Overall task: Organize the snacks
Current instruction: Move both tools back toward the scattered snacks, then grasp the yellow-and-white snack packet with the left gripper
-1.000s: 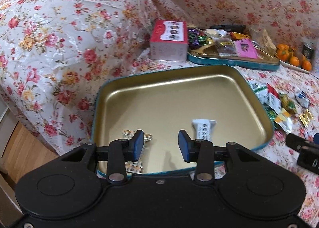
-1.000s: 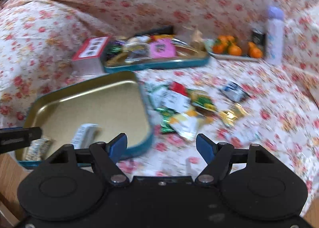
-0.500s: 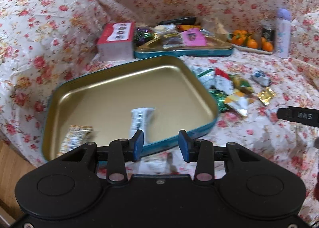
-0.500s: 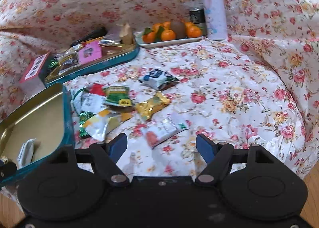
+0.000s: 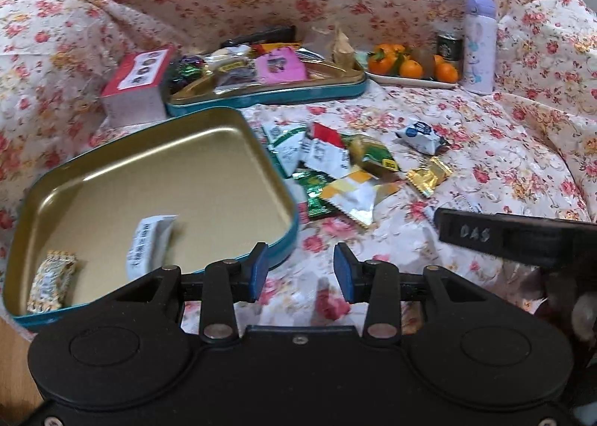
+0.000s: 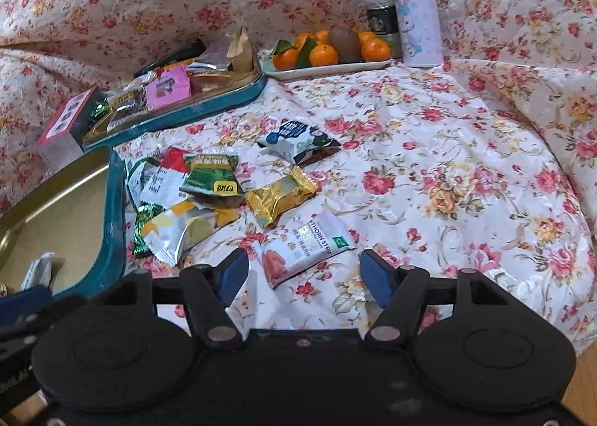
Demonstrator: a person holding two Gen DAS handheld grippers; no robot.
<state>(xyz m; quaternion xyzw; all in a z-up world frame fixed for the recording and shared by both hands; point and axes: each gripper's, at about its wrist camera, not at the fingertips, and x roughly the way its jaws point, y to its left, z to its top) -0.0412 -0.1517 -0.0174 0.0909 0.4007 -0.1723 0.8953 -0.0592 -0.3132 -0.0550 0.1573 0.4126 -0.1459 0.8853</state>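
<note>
My gold tin holds a white packet and a small biscuit bar. Behind the tin, a second teal tray is crowded with sweets, a red box beside it. Right of the tin, loose snack packets lie on the flowered cover. My left fingers and right fingers both stand apart, gripping nothing; the right ones hover by a hawthorn strip packet.

Bare cloth right of snack pile; tin walls pile's left.
</note>
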